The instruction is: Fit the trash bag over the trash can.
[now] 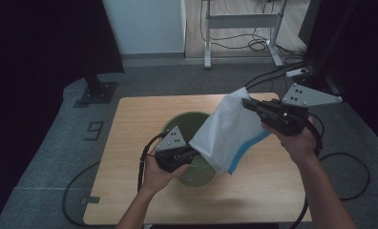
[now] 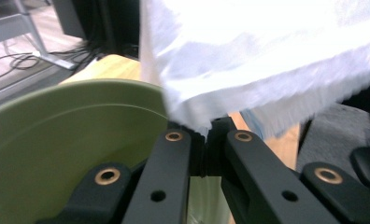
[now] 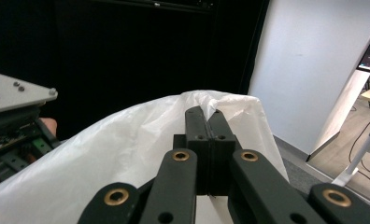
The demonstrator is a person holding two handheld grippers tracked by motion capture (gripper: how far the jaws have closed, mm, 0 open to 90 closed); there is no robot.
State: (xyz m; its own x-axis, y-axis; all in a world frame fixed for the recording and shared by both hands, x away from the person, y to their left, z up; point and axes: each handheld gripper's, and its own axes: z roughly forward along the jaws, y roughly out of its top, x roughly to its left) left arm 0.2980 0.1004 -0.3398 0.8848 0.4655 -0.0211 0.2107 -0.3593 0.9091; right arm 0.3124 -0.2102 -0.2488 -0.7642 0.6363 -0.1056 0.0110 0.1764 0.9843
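A wooden table (image 1: 130, 143) lies under both claws. The green bowl (image 1: 187, 121) sits just beneath the left gripper (image 1: 193, 153), clamped on the white cloth's (image 1: 227, 131) low corner; the right gripper (image 1: 246, 102) pinches its top. The slack cloth could catch the rim and tip the bowl.

Floor: you see grey carpet (image 1: 48, 138)
Wall: white panel (image 1: 144, 24)
Furniture: wooden table (image 1: 130, 143), metal desk frame (image 1: 242, 21)
Curtains: black (image 1: 44, 38)

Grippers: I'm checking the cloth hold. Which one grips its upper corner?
The right gripper, raised at the cloth's top; the left gripper pinches the low corner over the green bowl.
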